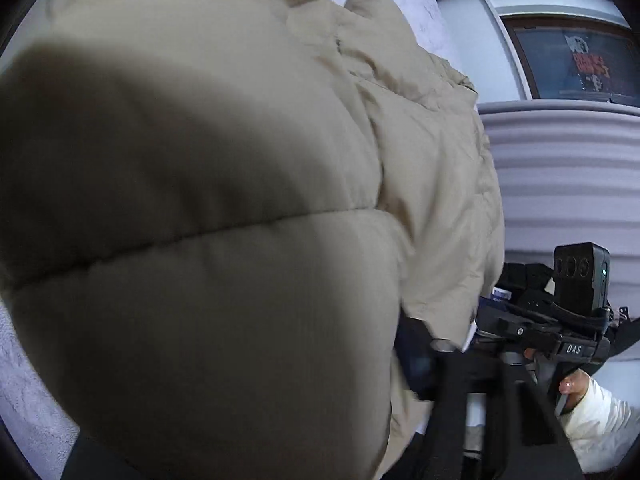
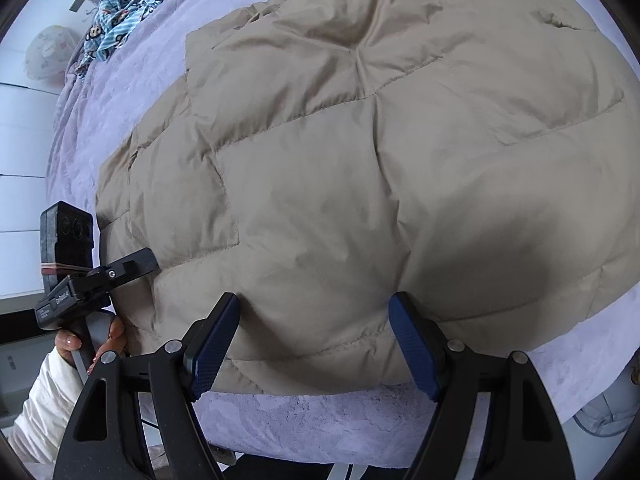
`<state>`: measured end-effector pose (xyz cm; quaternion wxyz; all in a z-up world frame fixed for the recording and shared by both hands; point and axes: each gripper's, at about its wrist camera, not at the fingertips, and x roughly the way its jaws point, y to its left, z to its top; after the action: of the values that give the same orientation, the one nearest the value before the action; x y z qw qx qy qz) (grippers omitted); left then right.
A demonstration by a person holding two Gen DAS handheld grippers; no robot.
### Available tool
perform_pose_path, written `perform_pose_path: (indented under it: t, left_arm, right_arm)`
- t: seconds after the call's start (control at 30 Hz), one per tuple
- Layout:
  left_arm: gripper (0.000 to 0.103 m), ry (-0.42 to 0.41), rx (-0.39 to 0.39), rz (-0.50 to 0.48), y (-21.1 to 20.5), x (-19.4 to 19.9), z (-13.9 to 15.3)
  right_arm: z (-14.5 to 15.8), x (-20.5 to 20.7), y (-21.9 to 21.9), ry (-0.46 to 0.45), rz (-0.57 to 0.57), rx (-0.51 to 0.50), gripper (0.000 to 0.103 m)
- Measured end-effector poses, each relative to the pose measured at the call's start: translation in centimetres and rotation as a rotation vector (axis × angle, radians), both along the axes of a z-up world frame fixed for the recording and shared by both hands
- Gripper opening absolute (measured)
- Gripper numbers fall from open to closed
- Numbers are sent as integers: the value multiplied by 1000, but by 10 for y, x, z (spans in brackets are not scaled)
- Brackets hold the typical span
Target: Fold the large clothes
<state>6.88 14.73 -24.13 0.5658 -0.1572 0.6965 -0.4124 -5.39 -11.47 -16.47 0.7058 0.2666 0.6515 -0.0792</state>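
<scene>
Beige puffer jacket (image 2: 360, 160) spread flat on the lavender bedspread (image 2: 320, 420), long axis running away from the near hem. Right gripper (image 2: 316, 340) planted at that hem, jaws wide, straddling the padded edge without pinching. Left gripper (image 2: 132, 264) at the hem's left corner; open or closed, cannot tell.

Bedroom with a bed under cool daylight

A pale lilac plush blanket (image 2: 320, 420) covers the bed. A cartoon-print cloth (image 2: 128, 4) lies bunched near its far end, beside white panelled furniture (image 2: 20, 136). A dark-framed window (image 1: 576, 60) sits in a pale wall above a ribbed grey panel (image 1: 568, 184).
</scene>
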Motion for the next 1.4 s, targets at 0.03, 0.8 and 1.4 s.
perform_pose_path:
  t: [0.03, 0.8, 1.4]
  left_arm:
    - [34, 1, -14, 8, -1, 2, 4]
    - [26, -257, 252, 100, -183, -54, 206]
    - [77, -169, 172, -170, -415, -70, 145]
  right_arm:
    - [2, 0, -1, -1, 4, 7, 80]
    - [-34, 36, -96, -146, 127, 172, 8]
    - [18, -90, -283, -303, -126, 322, 9]
